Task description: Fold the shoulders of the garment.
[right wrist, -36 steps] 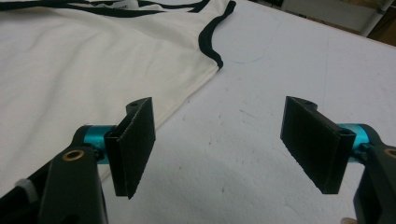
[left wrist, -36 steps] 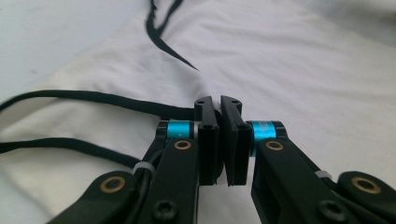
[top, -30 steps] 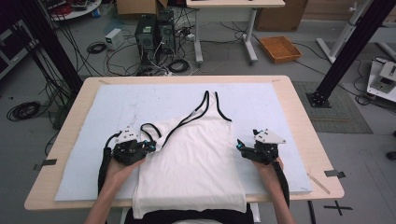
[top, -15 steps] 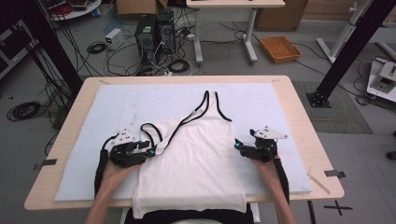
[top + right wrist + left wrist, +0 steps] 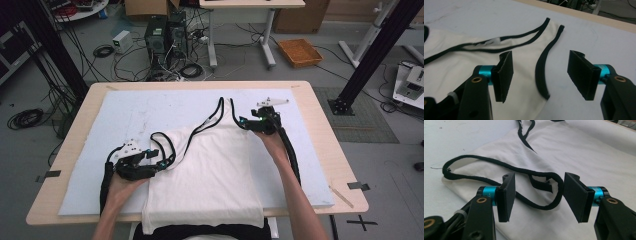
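Observation:
A white tank top (image 5: 210, 170) with black trim lies flat on the pale mat (image 5: 150, 110), its hem at the near table edge. My left gripper (image 5: 159, 161) sits at the shirt's left armhole. Its jaws have just been opening and stand open (image 5: 539, 195), with a loop of black trim (image 5: 537, 206) lying loose between them, untouched by the pads. My right gripper (image 5: 246, 122) is at the right shoulder strap. Its jaws have just been closing a little but are still open (image 5: 541, 72), straddling the armhole's black edge (image 5: 539, 67) without pressing it.
The mat covers most of the wooden table (image 5: 320, 115). Strips of tape (image 5: 359, 185) and a thin stick (image 5: 342, 196) lie near the right front corner. Beyond the far edge are computers (image 5: 162, 35), floor cables, an orange tray (image 5: 300, 52) and black frame posts.
The right gripper has travelled away from me along the shirt's right side, from its waist up to the shoulder strap. The left gripper stayed put and its jaws opened off the black trim.

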